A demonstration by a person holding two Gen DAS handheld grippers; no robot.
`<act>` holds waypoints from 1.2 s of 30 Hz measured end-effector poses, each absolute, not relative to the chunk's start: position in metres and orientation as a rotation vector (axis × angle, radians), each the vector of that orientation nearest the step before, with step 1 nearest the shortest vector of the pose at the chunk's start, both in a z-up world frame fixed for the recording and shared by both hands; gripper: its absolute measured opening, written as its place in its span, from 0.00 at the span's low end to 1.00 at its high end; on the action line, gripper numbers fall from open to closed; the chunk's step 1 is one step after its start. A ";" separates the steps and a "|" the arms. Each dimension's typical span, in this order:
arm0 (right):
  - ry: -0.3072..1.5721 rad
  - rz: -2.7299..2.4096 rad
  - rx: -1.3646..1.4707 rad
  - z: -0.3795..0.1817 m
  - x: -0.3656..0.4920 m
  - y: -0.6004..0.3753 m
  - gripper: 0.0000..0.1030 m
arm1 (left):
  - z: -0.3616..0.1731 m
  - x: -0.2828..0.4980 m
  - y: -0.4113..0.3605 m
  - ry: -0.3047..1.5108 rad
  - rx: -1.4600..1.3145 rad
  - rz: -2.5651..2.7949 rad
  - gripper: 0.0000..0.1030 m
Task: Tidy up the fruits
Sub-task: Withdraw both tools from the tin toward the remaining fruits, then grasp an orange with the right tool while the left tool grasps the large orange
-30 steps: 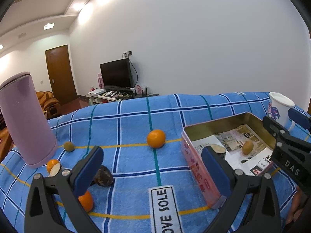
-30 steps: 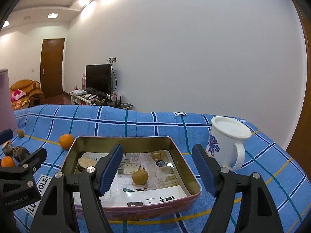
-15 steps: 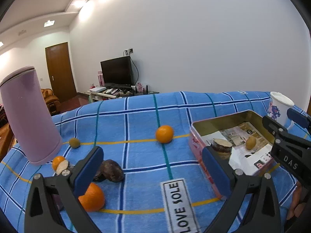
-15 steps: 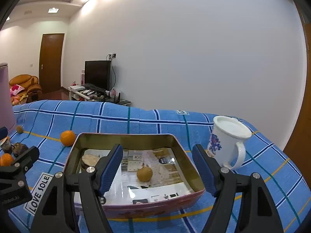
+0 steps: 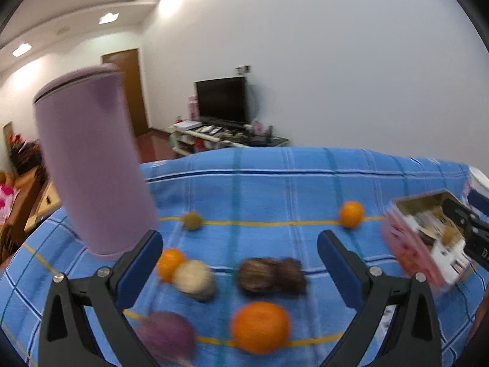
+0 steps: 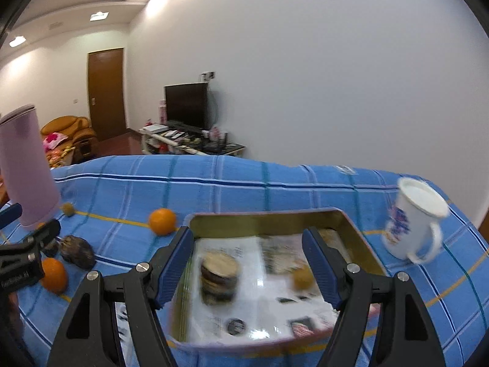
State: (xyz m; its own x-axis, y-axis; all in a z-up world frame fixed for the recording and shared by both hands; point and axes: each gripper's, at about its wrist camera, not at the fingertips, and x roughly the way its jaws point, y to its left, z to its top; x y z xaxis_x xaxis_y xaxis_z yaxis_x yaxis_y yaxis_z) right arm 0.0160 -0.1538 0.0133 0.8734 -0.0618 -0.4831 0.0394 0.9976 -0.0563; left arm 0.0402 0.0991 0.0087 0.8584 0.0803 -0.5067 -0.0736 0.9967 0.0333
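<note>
Gold-lined tin [image 6: 269, 218] holds two pieces — about seven fruits wait on the blue cloth [image 5: 259, 189] at nine o'clock; left hand-held gripper [image 5: 240, 260] and right hand-held gripper [image 6: 247, 263] gape wide, empty.

Oranges [image 5: 259, 326], brown fruits [image 5: 272, 275] loose on cloth; tin [image 6: 360, 238] holds 2 pcs.

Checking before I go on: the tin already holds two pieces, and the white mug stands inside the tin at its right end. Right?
Not quite. The tin does hold two pieces, a cut dark-skinned piece and a small yellowish fruit, but the white mug stands outside the tin, on the blue checked cloth to its right. The right wrist view shows it.
</note>
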 end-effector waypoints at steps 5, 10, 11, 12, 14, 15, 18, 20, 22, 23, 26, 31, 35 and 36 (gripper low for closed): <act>0.529 0.048 -0.073 0.022 0.044 -0.114 0.72 | 0.011 0.049 0.141 0.544 -0.028 0.165 1.00; 0.627 0.131 -0.147 0.014 0.080 -0.070 0.61 | 0.013 0.053 0.170 0.554 -0.041 0.218 1.00; 0.653 0.136 -0.161 0.010 0.089 -0.063 0.61 | 0.013 0.053 0.174 0.556 -0.043 0.225 1.00; 0.675 0.137 -0.169 0.007 0.095 -0.057 0.61 | 0.012 0.054 0.177 0.559 -0.047 0.228 1.00; 0.728 0.132 -0.172 -0.003 0.110 -0.050 0.60 | 0.013 0.054 0.179 0.563 -0.056 0.219 1.00; 0.754 0.127 -0.170 -0.008 0.118 -0.047 0.56 | 0.013 0.054 0.179 0.564 -0.059 0.210 1.00; 0.827 0.121 -0.196 -0.023 0.137 -0.037 0.46 | 0.014 0.054 0.175 0.569 -0.049 0.173 1.00; 0.847 0.099 -0.252 -0.032 0.144 -0.030 0.46 | 0.015 0.053 0.170 0.571 -0.036 0.138 1.00; 0.840 0.077 -0.296 -0.034 0.146 -0.026 0.46 | 0.017 0.049 0.162 0.573 -0.018 0.094 1.00; 0.837 0.073 -0.306 -0.035 0.147 -0.025 0.46 | 0.018 0.047 0.158 0.574 -0.005 0.072 1.00; 0.852 0.052 -0.330 -0.036 0.150 -0.026 0.46 | 0.017 0.041 0.139 0.582 0.065 0.013 1.00; 0.949 -0.022 -0.319 -0.044 0.161 -0.043 0.47 | 0.009 0.031 0.101 0.613 0.219 -0.105 1.00; 0.975 0.016 -0.288 -0.052 0.163 -0.050 0.37 | 0.001 0.030 0.088 0.660 0.240 -0.186 0.99; 0.977 0.025 -0.275 -0.053 0.164 -0.050 0.37 | -0.002 0.031 0.085 0.680 0.236 -0.207 0.98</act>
State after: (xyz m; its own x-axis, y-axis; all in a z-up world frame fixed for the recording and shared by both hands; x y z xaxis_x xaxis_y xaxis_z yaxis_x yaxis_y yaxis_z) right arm 0.1638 -0.0504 -0.0527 0.5617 -0.1025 -0.8210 -0.1436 0.9652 -0.2188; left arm 0.0309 0.0851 -0.0020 0.7588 -0.1116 -0.6417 0.2647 0.9530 0.1473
